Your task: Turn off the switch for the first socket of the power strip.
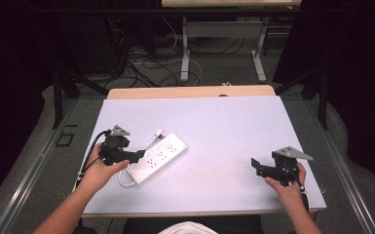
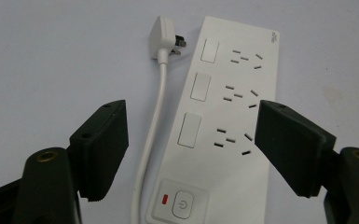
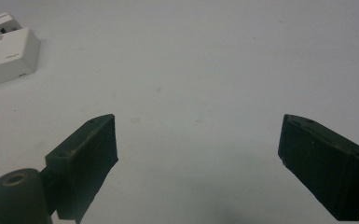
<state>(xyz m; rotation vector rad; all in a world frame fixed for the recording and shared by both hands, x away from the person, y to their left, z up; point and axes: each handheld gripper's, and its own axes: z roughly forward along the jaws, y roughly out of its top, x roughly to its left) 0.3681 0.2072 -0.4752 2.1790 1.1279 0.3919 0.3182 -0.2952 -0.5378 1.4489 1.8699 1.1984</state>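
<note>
White plastic power strip point(image 1: 158, 157) sits on the left half of the pale table point(image 1: 214, 126), lying at a slant, with its cord point(image 2: 155, 121) running alongside and the plug point(image 2: 164, 38) lying loose near the far end. In the left gripper view you get three socket groups, each with a switch next to it, plus a power button point(image 2: 182, 205) with a red mark beside it at the near end; that end is cut off by the bottom of the frame.

The left gripper point(image 1: 137, 156) hovers right over the strip's near end, jaws spread wide, holding nothing. Whether a jaw touches the strip, I can't tell.

The right gripper point(image 1: 256, 166) is well apart, near the table's right edge, jaws also wide and empty. Loads of bare table between the two. In its view just a corner of the strip shows at top left.

Floor behind the table has cables, too dark to make out.
</note>
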